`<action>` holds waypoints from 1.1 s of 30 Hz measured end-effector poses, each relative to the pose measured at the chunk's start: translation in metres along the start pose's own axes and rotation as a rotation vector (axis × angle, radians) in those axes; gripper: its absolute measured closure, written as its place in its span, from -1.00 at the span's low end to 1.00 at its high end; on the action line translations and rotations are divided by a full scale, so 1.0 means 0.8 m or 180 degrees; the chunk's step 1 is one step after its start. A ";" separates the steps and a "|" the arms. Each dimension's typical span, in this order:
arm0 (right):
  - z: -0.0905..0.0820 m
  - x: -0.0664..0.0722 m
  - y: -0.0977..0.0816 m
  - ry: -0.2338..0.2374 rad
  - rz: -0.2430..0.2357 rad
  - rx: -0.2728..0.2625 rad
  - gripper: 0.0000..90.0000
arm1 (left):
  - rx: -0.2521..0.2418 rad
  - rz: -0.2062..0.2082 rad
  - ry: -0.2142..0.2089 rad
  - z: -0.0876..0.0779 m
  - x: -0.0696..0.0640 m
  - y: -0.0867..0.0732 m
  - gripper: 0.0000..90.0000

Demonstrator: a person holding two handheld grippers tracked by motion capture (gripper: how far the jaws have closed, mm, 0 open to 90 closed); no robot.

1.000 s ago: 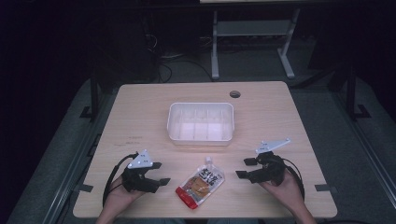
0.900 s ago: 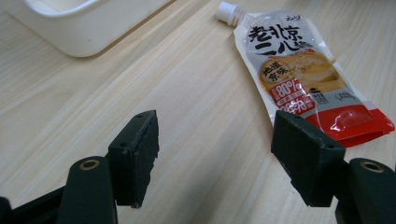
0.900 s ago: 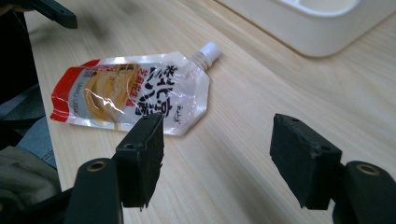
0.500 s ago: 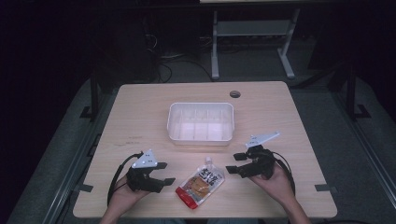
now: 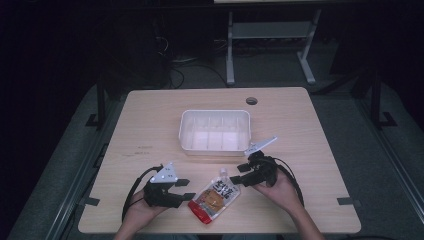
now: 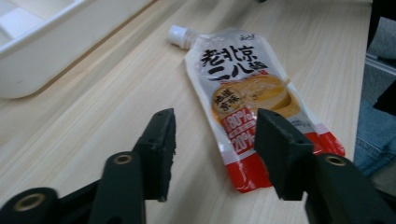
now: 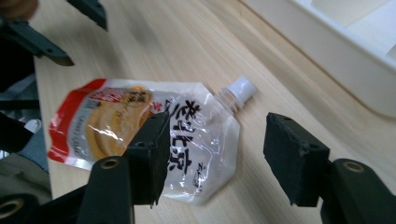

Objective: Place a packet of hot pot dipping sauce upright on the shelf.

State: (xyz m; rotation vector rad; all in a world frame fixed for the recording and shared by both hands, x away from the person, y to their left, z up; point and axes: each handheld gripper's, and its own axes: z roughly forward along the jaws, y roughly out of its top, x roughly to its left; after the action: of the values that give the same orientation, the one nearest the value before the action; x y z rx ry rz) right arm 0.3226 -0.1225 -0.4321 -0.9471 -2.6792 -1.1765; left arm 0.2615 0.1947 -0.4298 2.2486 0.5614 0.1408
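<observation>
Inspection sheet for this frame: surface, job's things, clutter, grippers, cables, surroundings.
Surface: wooden table, with a round hole near its far edge.
Job's things: spouted pouch flat near the front edge, white cap toward the white bin; the bin looks empty.
Clutter: nothing seen.
Grippers: left gripper beside the pouch's red end, right gripper by the cap; both sets of jaws have just been closing, with no grip on the pouch yet.
Cables: a black cable loops from the left gripper, another from the right.
Surroundings: dark room, grey metal stand beyond the table.
</observation>
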 end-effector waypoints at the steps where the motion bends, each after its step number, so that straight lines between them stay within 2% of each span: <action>1: 0.000 0.000 0.000 0.0000 0.0000 0.0000 -0.09 | 0.0000 0.0000 0.0000 0.000 0.000 0.000 0.20; 4: 0.009 -0.003 -0.003 0.0022 0.0045 0.0094 -0.02 | 0.0034 0.0026 -0.0057 0.008 -0.008 0.002 0.38; 6: 0.016 -0.006 -0.006 0.0035 0.0084 0.0163 0.04 | 0.0123 0.0074 -0.0083 0.019 -0.015 0.006 0.44; 11: 0.028 -0.008 -0.009 0.0025 0.0102 0.0310 0.12 | 0.0198 0.0110 -0.0120 0.028 -0.020 0.008 0.50; 20: 0.031 -0.010 -0.012 0.0036 0.0161 0.0356 0.20 | 0.0278 0.0095 -0.0182 0.035 -0.023 0.006 0.53; 22: 0.033 -0.010 -0.012 0.0062 0.0179 0.0371 0.23 | 0.0315 0.0055 -0.0221 0.037 -0.021 0.005 0.55; 26: 0.035 -0.010 -0.013 0.0089 0.0179 0.0365 0.25 | 0.0351 0.0055 -0.0216 0.039 -0.022 0.004 0.56; 33: 0.035 -0.012 -0.014 0.0226 0.0270 0.0371 0.28 | 0.0427 0.0013 -0.0242 0.043 -0.020 0.002 0.57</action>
State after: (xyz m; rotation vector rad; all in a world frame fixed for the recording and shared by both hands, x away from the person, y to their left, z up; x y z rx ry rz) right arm 0.3289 -0.1144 -0.4619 -0.9716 -2.5924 -1.0058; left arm 0.2571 0.1632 -0.4504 2.3742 0.5397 0.0199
